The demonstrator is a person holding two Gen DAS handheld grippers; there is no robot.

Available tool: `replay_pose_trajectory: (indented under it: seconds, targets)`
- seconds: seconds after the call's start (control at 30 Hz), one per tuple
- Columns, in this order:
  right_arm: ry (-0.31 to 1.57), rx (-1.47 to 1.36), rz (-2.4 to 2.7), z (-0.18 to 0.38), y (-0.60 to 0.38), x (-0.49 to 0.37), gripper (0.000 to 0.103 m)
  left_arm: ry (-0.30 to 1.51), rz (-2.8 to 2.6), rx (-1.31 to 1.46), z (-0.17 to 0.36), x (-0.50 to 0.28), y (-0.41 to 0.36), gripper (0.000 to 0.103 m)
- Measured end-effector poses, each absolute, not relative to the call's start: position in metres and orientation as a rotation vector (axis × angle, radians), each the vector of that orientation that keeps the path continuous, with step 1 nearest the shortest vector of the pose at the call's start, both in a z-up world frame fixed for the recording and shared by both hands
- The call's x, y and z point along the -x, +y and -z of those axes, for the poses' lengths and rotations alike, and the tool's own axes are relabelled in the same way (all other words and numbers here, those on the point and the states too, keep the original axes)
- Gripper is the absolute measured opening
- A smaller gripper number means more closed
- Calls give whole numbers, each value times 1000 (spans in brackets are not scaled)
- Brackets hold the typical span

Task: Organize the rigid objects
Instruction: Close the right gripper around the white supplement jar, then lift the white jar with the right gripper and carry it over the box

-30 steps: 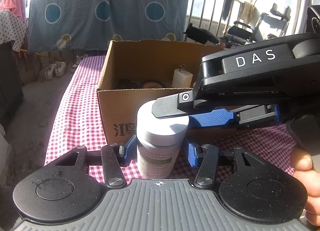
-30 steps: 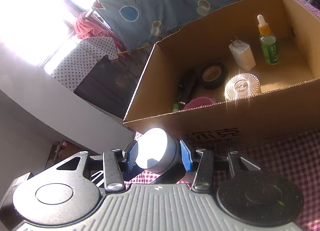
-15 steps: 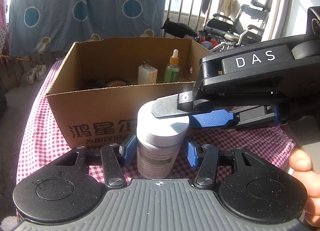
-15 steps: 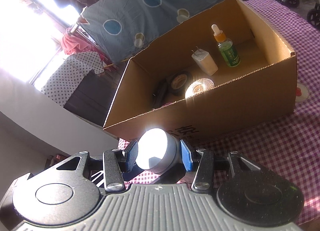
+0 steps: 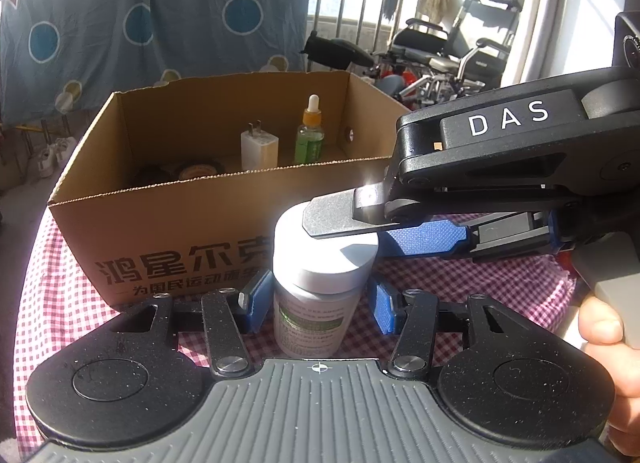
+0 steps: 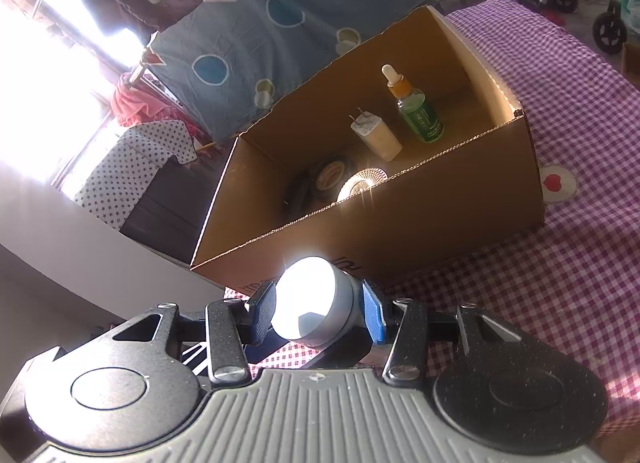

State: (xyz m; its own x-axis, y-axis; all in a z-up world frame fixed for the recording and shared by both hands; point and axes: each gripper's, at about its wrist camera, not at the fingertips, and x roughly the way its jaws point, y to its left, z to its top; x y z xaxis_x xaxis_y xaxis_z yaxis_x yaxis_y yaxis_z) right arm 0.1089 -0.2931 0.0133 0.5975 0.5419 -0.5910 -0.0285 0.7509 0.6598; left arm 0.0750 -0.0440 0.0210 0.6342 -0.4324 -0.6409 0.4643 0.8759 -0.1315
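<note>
A white bottle [image 5: 310, 319] with a green label and a wide white cap [image 5: 324, 259] stands upright just above the checked cloth, in front of the cardboard box [image 5: 200, 223]. My left gripper [image 5: 320, 303] is shut on the bottle's body, a blue pad on each side. My right gripper [image 5: 360, 229] reaches in from the right, shut on the cap. In the right wrist view the sunlit cap [image 6: 308, 295] sits pressed between the pads of my right gripper [image 6: 316, 313]. The bottle's body is hidden there.
The open box [image 6: 440, 215] holds a white charger plug [image 5: 259, 150], a green dropper bottle [image 5: 309, 139], a tape roll [image 5: 198, 171] and a shiny round lid [image 6: 362, 183]. A person's hand [image 5: 604, 339] holds the right gripper. Wheelchairs [image 5: 452, 51] stand behind the checked table [image 6: 560, 271].
Both grippers have swung sideways together with the bottle held between them. The box now shows its whole front and inside. Neither grip has changed.
</note>
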Motion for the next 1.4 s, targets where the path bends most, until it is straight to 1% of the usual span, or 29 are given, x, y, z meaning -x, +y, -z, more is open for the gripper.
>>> replay_pose_trajectory:
  seconds: [0.87,0.93,1.0,1.13,1.23,1.4]
  targets:
    - [870,-688,-292,-15,-324,-89,50,720,588,-82,-21,-70,-74,51]
    - [869,-695,-296,-14,-326,-89,50,715,591,-96,-20,-69,-77,52]
    - [870,-700,-303,-13,-327,-89,50,714,593,-121,-19,-70,-80,55]
    - [886,-700,-303,-9,-325,-89,50,706,587,-163,-17,-71,-86,55]
    - [885,-704,-299,-7,-327,-90,50,703,582,-164,-16,-70,-87,52]
    - [887,-703,-301,-5,-328,-92,50,702,579,-155,-16,-69,-85,52]
